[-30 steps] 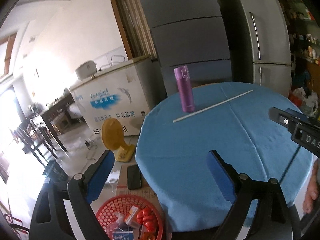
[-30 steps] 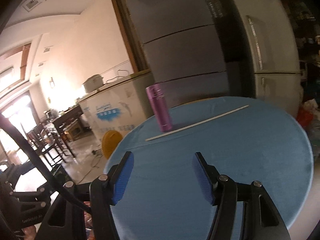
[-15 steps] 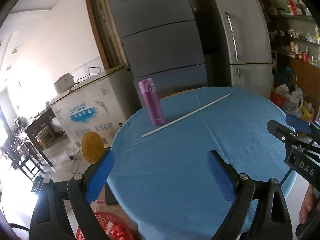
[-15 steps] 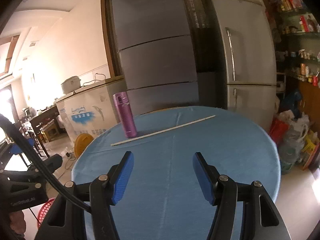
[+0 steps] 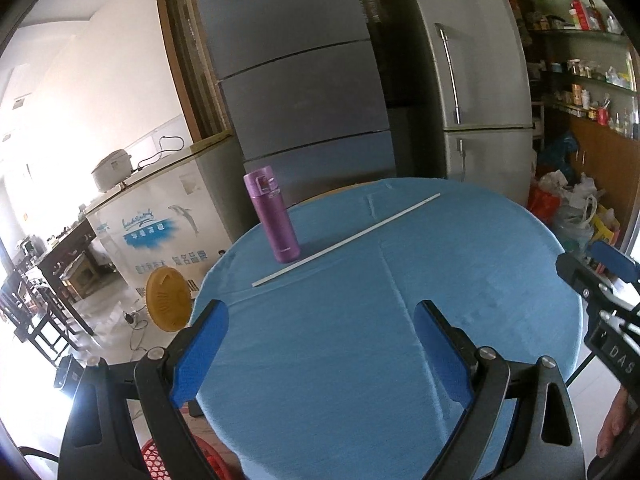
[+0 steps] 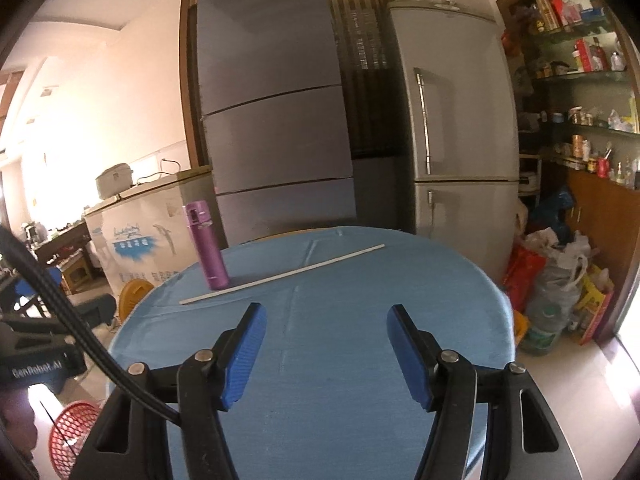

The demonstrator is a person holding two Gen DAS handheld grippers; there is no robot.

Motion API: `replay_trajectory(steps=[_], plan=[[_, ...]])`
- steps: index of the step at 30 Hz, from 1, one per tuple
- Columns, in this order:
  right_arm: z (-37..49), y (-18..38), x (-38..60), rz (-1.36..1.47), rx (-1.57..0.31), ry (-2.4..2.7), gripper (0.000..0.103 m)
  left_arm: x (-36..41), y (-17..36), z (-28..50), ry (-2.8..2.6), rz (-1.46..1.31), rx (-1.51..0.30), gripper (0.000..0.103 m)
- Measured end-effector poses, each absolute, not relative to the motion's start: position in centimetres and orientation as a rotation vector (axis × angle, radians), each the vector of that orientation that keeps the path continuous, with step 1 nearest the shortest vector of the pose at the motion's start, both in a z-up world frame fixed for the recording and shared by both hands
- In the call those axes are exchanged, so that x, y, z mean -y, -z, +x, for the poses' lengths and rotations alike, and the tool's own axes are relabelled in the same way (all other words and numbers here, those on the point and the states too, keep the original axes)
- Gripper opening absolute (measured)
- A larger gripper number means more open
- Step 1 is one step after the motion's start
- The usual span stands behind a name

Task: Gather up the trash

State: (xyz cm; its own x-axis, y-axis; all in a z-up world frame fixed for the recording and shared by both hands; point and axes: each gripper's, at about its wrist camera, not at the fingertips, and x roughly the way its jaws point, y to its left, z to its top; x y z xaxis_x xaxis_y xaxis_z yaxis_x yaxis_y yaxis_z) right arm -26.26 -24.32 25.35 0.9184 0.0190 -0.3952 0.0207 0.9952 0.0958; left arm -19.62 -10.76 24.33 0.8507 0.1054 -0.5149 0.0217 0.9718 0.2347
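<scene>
the basket (image 6: 74,438), red, sits on the floor at 7 o'clock of the table (image 5: 500,280); no trash shows on the cloth, only a stick (image 5: 346,235) and bottle (image 5: 274,216), so collecting looks about done. left gripper (image 5: 320,350) and right gripper (image 6: 326,354) hang open, empty. a second ago the basket's trash showed; both views have swung toward 3 o'clock

This is looking like a lived-in home kitchen and dining room: two tall fridges (image 6: 460,152) are standing beside a chest freezer (image 5: 160,220), a round table under a blue cloth (image 6: 360,340) is filling the foreground, and shelves (image 6: 580,72) are holding what are probably jars and bottles.
</scene>
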Motion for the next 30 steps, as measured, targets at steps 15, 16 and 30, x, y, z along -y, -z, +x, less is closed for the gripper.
replay_trajectory(steps=[15,16,30], plan=[[-26.5,-24.9,27.1,0.106,-0.409,0.038,0.067,14.0,-24.2,-18.3,0.036,0.209,-0.576,0.094],[-26.6,-24.9,27.2,0.106,-0.411,0.040,0.067,14.0,-24.2,-18.3,0.041,0.207,-0.576,0.094],[-26.8,-26.2,25.5,0.110,-0.417,0.028,0.067,12.0,-24.7,-18.9,0.083,0.153,-0.559,0.094]])
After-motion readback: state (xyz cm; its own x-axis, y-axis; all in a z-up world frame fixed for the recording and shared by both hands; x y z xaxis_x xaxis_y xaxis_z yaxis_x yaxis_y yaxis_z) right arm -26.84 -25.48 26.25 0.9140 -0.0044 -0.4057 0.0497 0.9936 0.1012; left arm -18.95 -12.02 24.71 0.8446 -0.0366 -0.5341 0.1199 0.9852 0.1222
